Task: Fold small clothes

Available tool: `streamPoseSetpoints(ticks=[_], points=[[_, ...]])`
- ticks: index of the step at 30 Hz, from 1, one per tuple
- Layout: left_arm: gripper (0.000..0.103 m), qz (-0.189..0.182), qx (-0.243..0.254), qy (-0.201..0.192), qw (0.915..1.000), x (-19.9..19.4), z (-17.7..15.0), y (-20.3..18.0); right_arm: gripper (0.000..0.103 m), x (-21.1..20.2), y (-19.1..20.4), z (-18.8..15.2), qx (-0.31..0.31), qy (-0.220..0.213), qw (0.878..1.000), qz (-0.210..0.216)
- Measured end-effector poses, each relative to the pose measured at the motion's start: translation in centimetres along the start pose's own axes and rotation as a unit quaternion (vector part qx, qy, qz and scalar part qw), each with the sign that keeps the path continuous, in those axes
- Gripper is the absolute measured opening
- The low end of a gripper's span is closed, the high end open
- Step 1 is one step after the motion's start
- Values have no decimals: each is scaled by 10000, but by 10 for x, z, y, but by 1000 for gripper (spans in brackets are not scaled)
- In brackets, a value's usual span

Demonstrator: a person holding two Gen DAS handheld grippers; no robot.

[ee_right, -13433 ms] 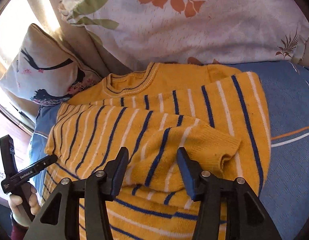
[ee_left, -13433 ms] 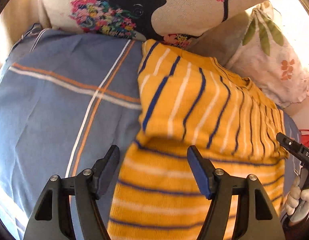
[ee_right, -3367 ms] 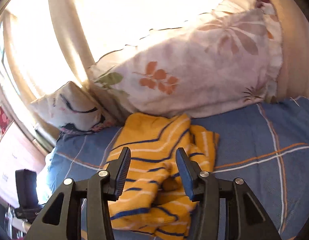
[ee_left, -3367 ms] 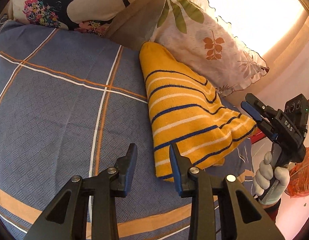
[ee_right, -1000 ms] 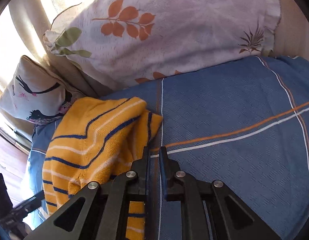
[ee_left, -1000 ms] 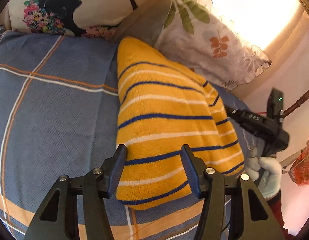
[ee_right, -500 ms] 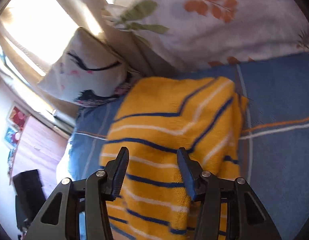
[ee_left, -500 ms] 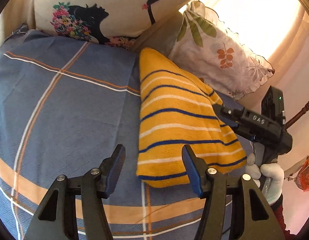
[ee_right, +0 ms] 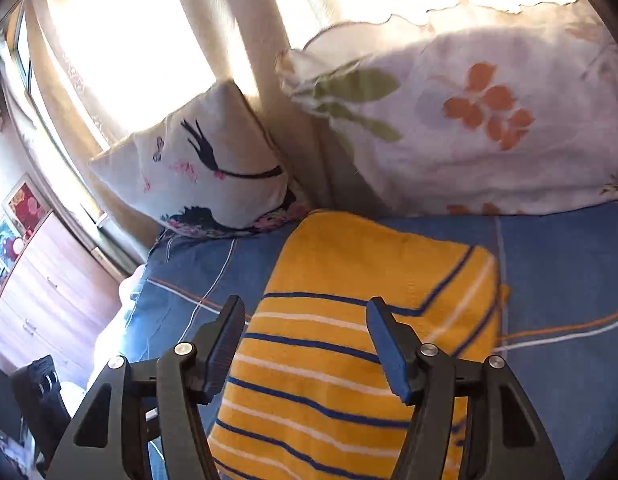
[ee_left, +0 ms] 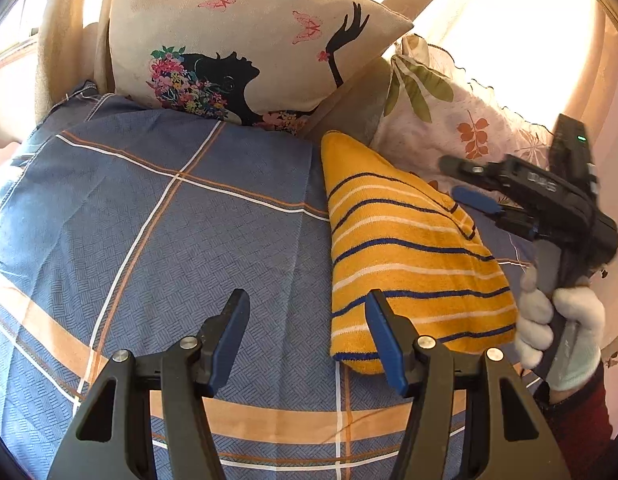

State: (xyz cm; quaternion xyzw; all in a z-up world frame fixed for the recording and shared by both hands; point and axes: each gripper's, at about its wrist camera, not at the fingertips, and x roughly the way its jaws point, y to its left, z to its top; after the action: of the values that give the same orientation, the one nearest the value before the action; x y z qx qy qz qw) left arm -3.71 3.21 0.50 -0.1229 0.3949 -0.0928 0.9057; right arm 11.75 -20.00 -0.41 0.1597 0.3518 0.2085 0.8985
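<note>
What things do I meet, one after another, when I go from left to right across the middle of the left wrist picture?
Blue checked bedsheet → folded yellow striped sweater → right tool, held open beside the sweater → white-gloved right hand that holds it.

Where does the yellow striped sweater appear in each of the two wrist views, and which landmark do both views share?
Left wrist view: the folded yellow striped sweater lies right of centre on the blue checked bedsheet.
Right wrist view: the sweater fills the lower centre, beyond the open right gripper.
Shared landmark: the cushion with the black silhouette print.
</note>
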Motion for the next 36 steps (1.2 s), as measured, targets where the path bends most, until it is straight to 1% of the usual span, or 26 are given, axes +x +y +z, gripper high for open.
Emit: streamPoseSetpoints(ticks=[1, 2, 3, 4, 5, 6, 9, 11, 14, 15, 16, 17, 18, 19, 20, 22, 24, 26, 30, 32, 33, 34, 36], points=[[61, 27, 11, -29, 10000, -3, -1, 0, 68, 22, -9, 3, 151, 239, 9996, -54], [63, 51, 11, -61, 10000, -5, -2, 1, 68, 38, -23, 5, 359, 385, 9985, -179], [63, 77, 13, -92, 9999, -7, -2, 2, 64, 47, -37, 6, 577, 343, 9972, -342], [63, 107, 23, -122, 9999, -10, -3, 3, 54, 47, -48, 6, 709, 192, 9962, -476], [64, 139, 40, -160, 9998, -12, -3, 4, 50, 43, -54, 8, 801, 50, 9952, -566], [64, 168, 58, -207, 9996, -14, -3, 4, 49, 34, -56, 8, 863, -118, 9941, -649], [67, 277, 138, -386, 9988, -18, -3, 5, 58, -5, -48, 1, 658, -639, 9908, -998], [67, 320, 211, -516, 9979, -19, -4, 2, 62, -36, -39, -7, 433, -969, 9865, -1245], [69, 488, 398, -756, 9951, -25, -7, -9, 75, -84, -15, -26, -28, -1556, 9728, -1717], [71, 584, 483, -866, 9934, -28, -8, -13, 82, -98, -7, -34, -181, -1752, 9657, -1907], [76, 710, 577, -1005, 9907, -33, -10, -17, 89, -111, 1, -40, -280, -1918, 9594, -2047], [83, 853, 663, -1157, 9874, -38, -11, -21, 91, -125, 5, -50, -344, -2085, 9532, -2164], [85, 1022, 752, -1339, 9828, -45, -13, -25, 97, -140, 10, -59, -381, -2245, 9470, -2265], [90, 1201, 837, -1537, 9772, -52, -15, -29, 102, -156, 14, -68, -419, -2372, 9424, -2322], [93, 1361, 891, -1712, 9717, -60, -16, -32, 103, -167, 18, -76, -459, -2481, 9387, -2349], [97, 1578, 910, -2006, 9626, -76, -18, -35, 103, -187, 24, -90, -528, -2603, 9331, -2424], [99, 1676, 819, -2213, 9572, -91, -21, -35, 103, -200, 32, -100, -523, -2615, 9284, -2587], [100, 1699, 703, -2314, 9553, -103, -24, -35, 103, -213, 38, -112, -502, -2701, 9236, -2674], [101, 1801, 594, -2407, 9519, -119, -34, -39, 103, -237, 54, -140, -597, -3042, 9110, -2718], [103, 1792, 620, -2373, 9528, -122, -39, -42, 103, -242, 58, -152, -637, -3141, 9054, -2783], [103, 1767, 612, -2329, 9544, -122, -40, -43, 103, -241, 59, -156, -636, -3116, 9062, -2787], [103, 1746, 606, -2274, 9561, -121, -43, -44, 103, -237, 57, -159, -622, -2981, 9122, -2741], [103, 1677, 624, -2123, 9607, -118, -46, -45, 103, -226, 49, -162, -518, -2496, 9344, -2489]])
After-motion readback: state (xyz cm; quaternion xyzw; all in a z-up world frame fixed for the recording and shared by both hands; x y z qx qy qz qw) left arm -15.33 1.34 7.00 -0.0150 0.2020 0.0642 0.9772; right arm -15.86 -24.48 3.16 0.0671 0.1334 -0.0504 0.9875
